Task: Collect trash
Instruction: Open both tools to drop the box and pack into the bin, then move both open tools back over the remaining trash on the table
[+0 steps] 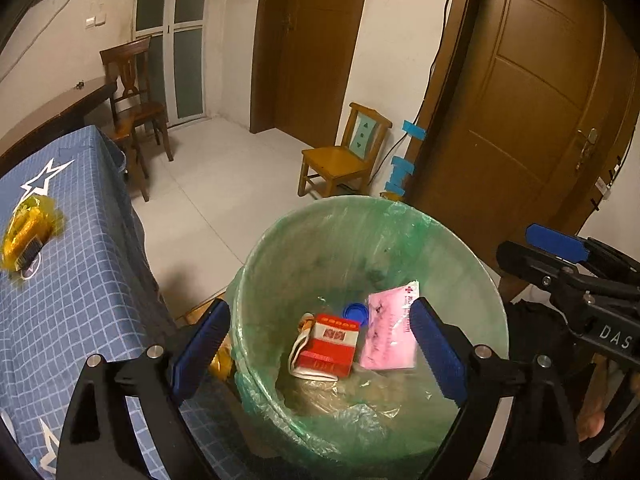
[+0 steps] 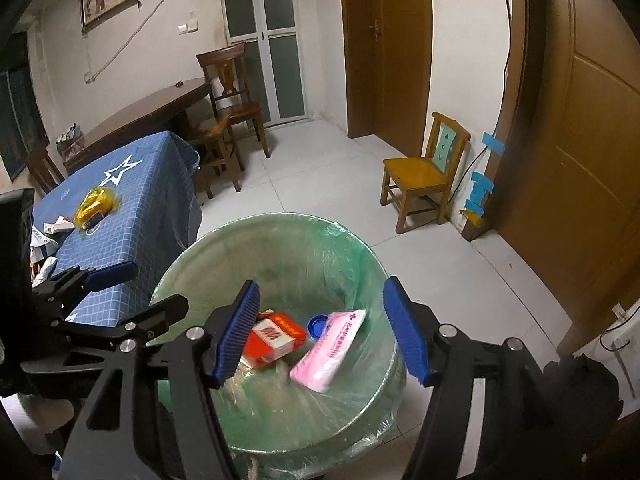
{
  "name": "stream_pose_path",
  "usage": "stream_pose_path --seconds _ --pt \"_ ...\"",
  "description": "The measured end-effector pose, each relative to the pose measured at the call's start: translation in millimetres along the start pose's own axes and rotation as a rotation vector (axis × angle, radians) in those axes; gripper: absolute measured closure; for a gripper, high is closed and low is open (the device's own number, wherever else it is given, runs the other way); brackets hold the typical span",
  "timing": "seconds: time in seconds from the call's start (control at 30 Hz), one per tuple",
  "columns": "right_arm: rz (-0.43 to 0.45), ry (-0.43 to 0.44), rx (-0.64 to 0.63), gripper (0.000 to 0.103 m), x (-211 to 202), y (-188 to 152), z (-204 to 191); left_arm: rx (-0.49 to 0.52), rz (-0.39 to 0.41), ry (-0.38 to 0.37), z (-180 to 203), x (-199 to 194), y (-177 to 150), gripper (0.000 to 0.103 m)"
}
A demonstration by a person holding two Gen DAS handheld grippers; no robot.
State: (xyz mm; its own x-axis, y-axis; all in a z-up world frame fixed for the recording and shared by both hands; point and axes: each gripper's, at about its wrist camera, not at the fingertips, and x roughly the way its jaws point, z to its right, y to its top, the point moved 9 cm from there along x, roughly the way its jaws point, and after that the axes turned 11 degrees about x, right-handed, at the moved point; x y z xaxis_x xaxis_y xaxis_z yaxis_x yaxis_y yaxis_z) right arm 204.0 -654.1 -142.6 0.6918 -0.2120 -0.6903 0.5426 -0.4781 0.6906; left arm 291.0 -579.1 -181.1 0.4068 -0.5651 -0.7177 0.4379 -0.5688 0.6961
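- White floor tiles (image 2: 320, 168), pale walls and brown wooden doors (image 1: 532, 92) frame the room; a small yellow chair (image 1: 340, 156) stands against the wall beside strips of blue tape, and a darker wooden chair (image 2: 232, 96) sits by a glazed door further back.
- Beside the bin stands a worktop (image 1: 80, 280) under a blue checked cloth with white stars.
- On that cloth lies a crumpled yellow wrapper (image 1: 28, 228), well apart from the bin; in the right wrist view some small boxes (image 2: 58, 224) lie just beside it.
- A round bin (image 1: 492, 280) lined with a green plastic bag is just below both claws.
- At its bottom lie a red carton (image 1: 330, 344), a pink packet (image 1: 390, 332) leaning against the liner wall, and a blue cap (image 1: 355, 313) between and behind them. Something pale and looped shows beside the carton; what it is I cannot tell.
- The left claw (image 1: 316, 356) hangs over the bin's mouth with its blue pads spread wide, released, nothing between them but the view down into the bin.
- The right claw (image 2: 324, 332) is over the bin too, its pads apart and gripping nothing; the pink packet seen between them lies down in the bin.
- Each claw appears at the edge of the other's view, side by side above the rim.
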Motion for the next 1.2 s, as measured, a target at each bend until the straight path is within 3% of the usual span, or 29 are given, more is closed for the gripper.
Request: stream_pose_path --seconds 0.27,0.47,0.8,1.0,1.2 --pt "0.025 0.021 -0.008 0.041 -15.8 -4.3 -10.1 -0.003 0.013 -0.007 -4.0 -23.3 -9.6 0.012" --pt "0.088 0.133 -0.050 0.039 -48.1 -22.8 -57.4 0.005 0.052 -0.007 -21.1 -76.8 -31.9 0.012" --pt "0.050 0.355 -0.177 0.036 -57.1 -71.5 -173.4 -0.120 0.108 0.109 -142.6 -192.6 -107.4 0.012" --pt "0.044 0.363 -0.194 0.035 -63.0 -77.7 -182.8 -0.186 0.141 0.184 -214.1 -255.5 -147.5 0.012" --pt "0.040 0.340 -0.195 0.031 -73.7 -95.6 -170.1 -0.232 0.166 0.162 -241.1 -286.8 -177.1 0.012"
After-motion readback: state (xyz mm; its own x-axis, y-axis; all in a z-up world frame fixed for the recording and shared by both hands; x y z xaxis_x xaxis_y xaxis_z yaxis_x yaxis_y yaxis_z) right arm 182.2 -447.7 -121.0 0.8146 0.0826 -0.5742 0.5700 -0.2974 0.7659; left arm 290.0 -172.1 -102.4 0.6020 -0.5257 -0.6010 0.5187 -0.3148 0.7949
